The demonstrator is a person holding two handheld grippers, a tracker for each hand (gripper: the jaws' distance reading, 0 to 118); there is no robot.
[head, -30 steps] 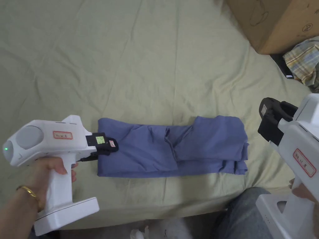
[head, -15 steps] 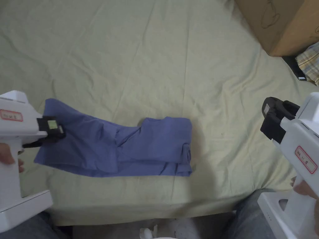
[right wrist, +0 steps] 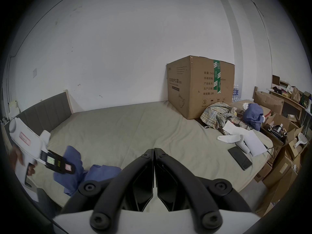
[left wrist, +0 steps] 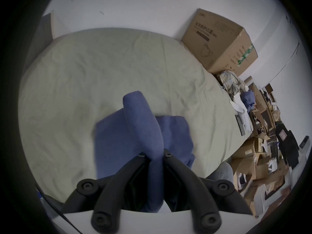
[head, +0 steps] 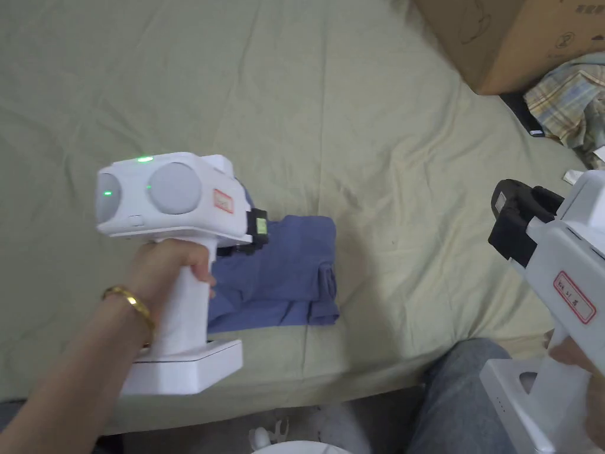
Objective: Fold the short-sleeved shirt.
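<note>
While our left claw (left wrist: 154, 155) pinches an edge of the blue knit short-sleeved shirt (head: 289, 272), we judge the last fold nearly done: the rest lies doubled on the pale green bed sheet (head: 354, 118) just beyond it. Releasing and smoothing remain. Well off to its right, our right claw (right wrist: 154, 150) hangs shut and empty.

1. Cardboard box (right wrist: 199, 85) — rows of dark printed characters and a circled mark on its sides, too small to read with certainty.
2. Green tape (right wrist: 217, 79) on the box: white marks, illegible.
3. Red-bordered sticker (head: 223, 201) on the left gripper (left wrist: 152, 155), second sticker (head: 574, 297) on the right gripper (right wrist: 154, 149) — writing blurred.
</note>
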